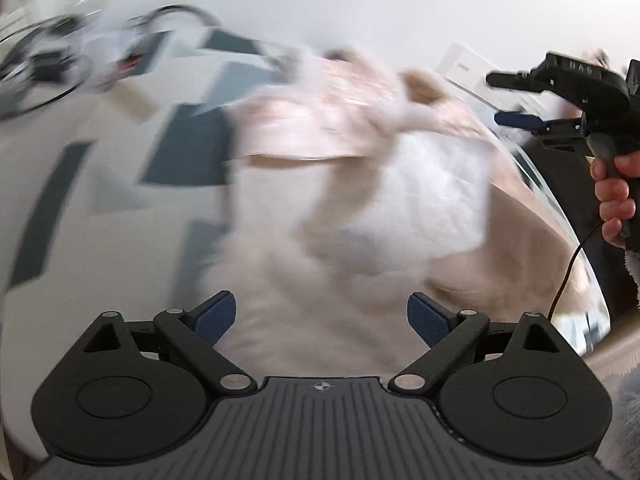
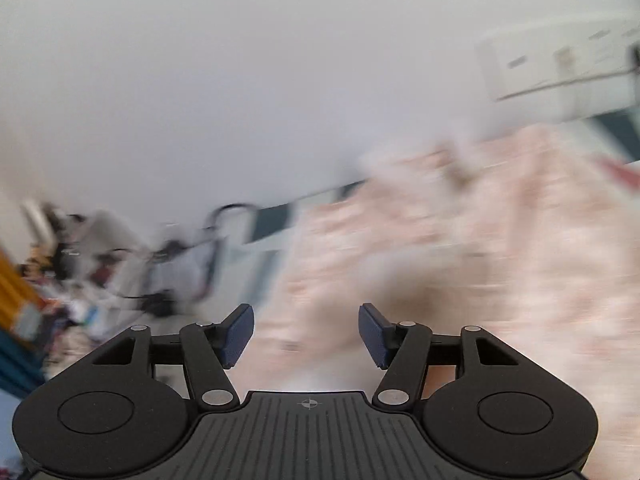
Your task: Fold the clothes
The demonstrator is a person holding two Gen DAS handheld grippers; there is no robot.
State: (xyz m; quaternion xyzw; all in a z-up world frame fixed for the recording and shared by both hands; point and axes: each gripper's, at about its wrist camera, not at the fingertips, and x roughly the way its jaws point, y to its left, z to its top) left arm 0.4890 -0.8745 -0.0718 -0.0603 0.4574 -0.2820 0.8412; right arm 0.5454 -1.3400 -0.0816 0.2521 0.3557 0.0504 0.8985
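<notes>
A pale pink patterned garment (image 1: 352,184) lies crumpled on a white and dark grey patterned bed cover (image 1: 120,184), blurred by motion. My left gripper (image 1: 322,318) hangs open above the garment's near part, with nothing between its blue pads (image 1: 214,316). In the left wrist view the right gripper (image 1: 516,98) shows at the upper right, held by a hand (image 1: 614,200), its fingers apart and bare. In the right wrist view the right gripper (image 2: 306,334) is open over the blurred pink garment (image 2: 460,264), holding nothing.
Cables and dark gear (image 1: 60,60) lie at the far left of the bed. A white box (image 1: 472,68) sits beyond the garment by a plain white wall. A cluttered pile of items (image 2: 72,280) shows at the left of the right wrist view.
</notes>
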